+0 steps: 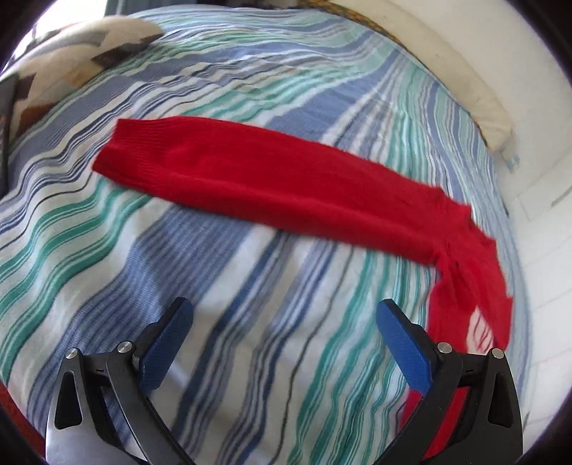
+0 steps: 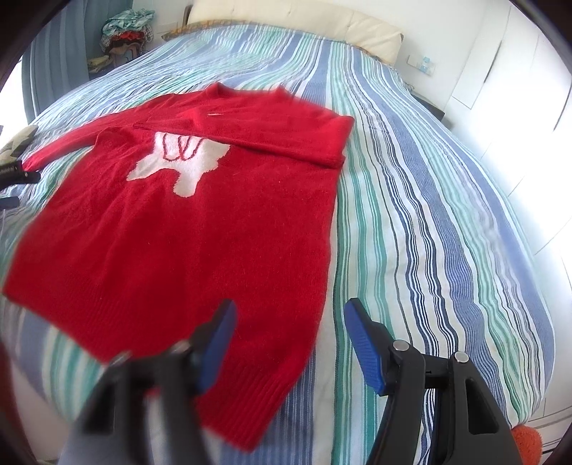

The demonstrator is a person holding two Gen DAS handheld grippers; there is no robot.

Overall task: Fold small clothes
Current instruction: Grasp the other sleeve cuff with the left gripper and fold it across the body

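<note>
The red sweater (image 2: 171,229) lies flat on the bed (image 2: 429,214). Its unfolded sleeve (image 1: 271,182) stretches crosswise just ahead of the empty, spread left hand-held gripper (image 1: 284,322); the right hand-held gripper (image 2: 289,322), also spread, straddles the hem.

Striped bedspread (image 2: 411,214) in blue, green and white; cream headboard (image 2: 304,21) beyond; patterned pillow (image 1: 71,64); heap of clothes (image 2: 125,32) beside bed.
</note>
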